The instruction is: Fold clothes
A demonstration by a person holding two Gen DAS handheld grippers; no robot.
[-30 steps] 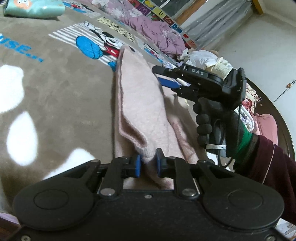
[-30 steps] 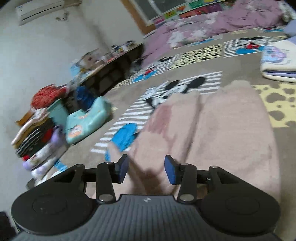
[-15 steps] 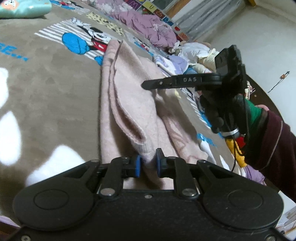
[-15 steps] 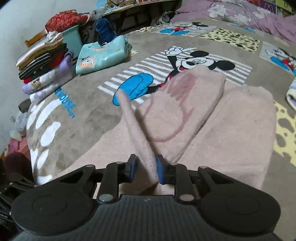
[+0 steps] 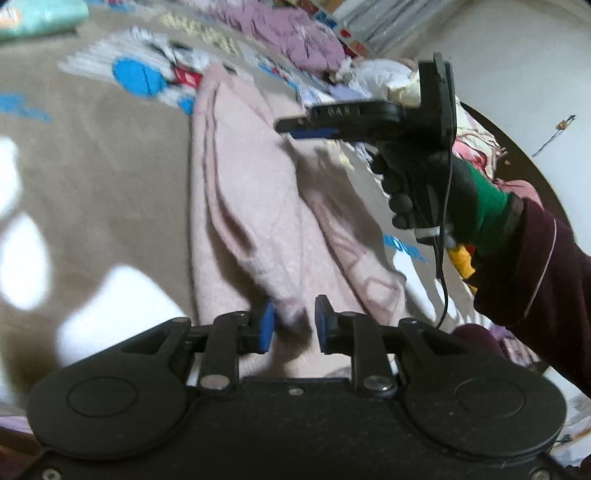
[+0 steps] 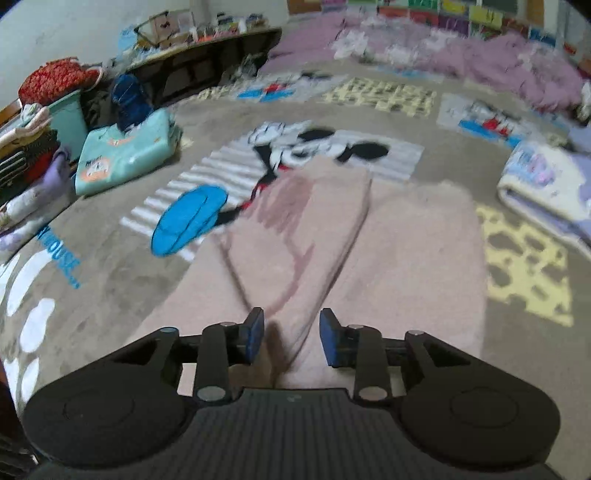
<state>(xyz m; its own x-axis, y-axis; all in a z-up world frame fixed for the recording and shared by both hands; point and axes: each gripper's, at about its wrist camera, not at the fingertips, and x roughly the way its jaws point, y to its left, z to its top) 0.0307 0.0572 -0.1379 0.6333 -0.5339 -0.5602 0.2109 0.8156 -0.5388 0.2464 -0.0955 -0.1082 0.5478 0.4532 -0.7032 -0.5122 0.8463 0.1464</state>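
The sweater (image 6: 332,251) lies on the blanket (image 6: 110,266); folded clothes (image 6: 125,155) lie far left.

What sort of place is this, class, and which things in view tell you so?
Most likely a bedroom at home: a cartoon-mouse blanket covers a wide bed, a purple quilt lies rumpled at the far end, and folded clothes are stacked at the side.

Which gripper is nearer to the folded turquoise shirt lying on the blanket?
Right. The right gripper faces the turquoise shirt ahead on its left; from the left gripper it lies far off.
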